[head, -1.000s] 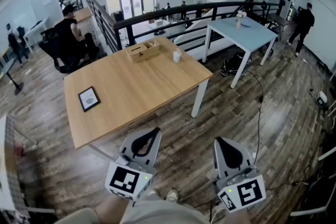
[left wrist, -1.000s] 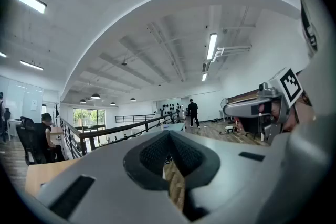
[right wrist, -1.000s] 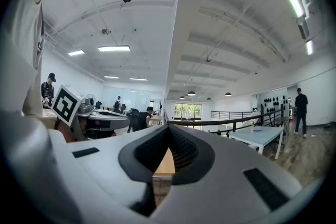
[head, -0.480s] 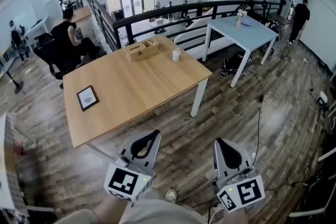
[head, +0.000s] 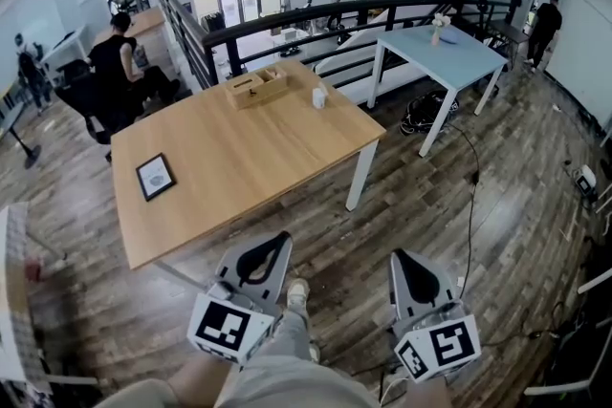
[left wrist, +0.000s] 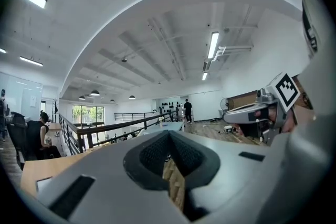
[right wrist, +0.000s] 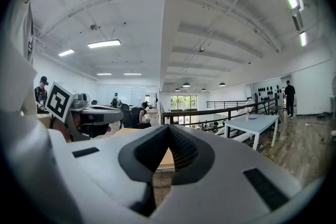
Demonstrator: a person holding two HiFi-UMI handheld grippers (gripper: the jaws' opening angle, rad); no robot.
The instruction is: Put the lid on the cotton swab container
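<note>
Nothing has begun. The left gripper (head: 283, 239) and right gripper (head: 398, 256) have jaws pressed together, holding nothing. Far ahead of both, on the pale wooden counter (head: 239, 158), stands a small white cylindrical container (head: 319, 97), probably the swab holder; its lid is too small to make out.

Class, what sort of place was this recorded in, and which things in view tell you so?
Probably an open-plan office or workshop: a large wooden table, a seated person working in the background, and a long black railing.
</note>
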